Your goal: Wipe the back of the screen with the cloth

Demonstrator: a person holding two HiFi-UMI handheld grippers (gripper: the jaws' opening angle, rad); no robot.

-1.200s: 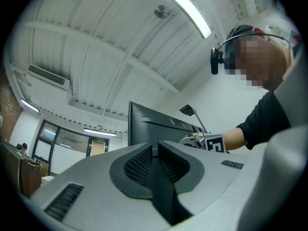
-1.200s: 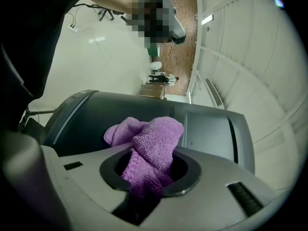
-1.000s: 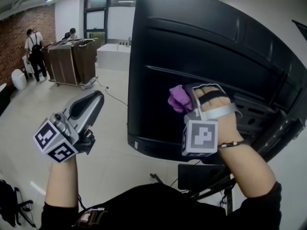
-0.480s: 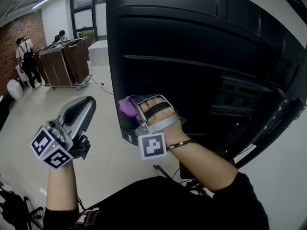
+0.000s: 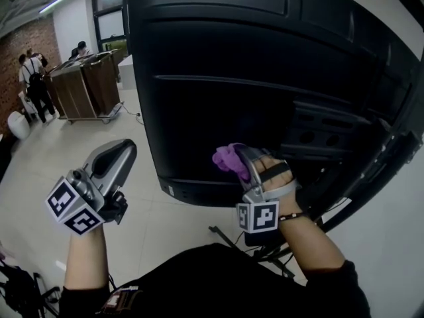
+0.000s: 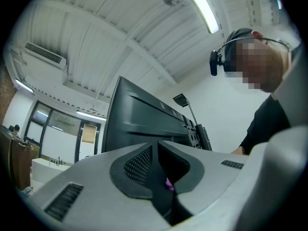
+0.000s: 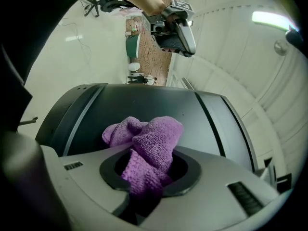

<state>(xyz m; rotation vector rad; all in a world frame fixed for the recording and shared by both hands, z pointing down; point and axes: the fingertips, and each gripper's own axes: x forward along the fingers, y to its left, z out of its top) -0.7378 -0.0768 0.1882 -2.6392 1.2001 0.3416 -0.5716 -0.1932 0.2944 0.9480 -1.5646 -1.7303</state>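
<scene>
Far left, background: brick wall (image 5: 26,42); several people (image 5: 30,78) standing beside brown carts (image 5: 86,81) on a pale floor (image 5: 53,144).

Lower left: left gripper (image 5: 122,150), grey, raised and pointing up toward the screen, well apart from it. Its jaws are pressed together pad against pad, with nothing clamped between them.

Centre to right: screen (image 5: 265,65), large and black, with its ribbed back panel facing the camera and filling most of the head view.

Centre, low on that panel: cloth (image 5: 227,158), purple, bunched into a wad, near the panel's lower edge. The right gripper view shows it lying against the dark surface, though firm contact cannot be confirmed.

Immediately right of the cloth: right gripper (image 5: 242,156), jaws closed on the cloth. One fold is pinched between the pads and the rest bulges out beyond the tips toward the panel.

Far right: mounting bracket (image 5: 324,134), black with round holes, fixed to the screen's back; a dark stand arm (image 5: 371,171) slants down beside it.
</scene>
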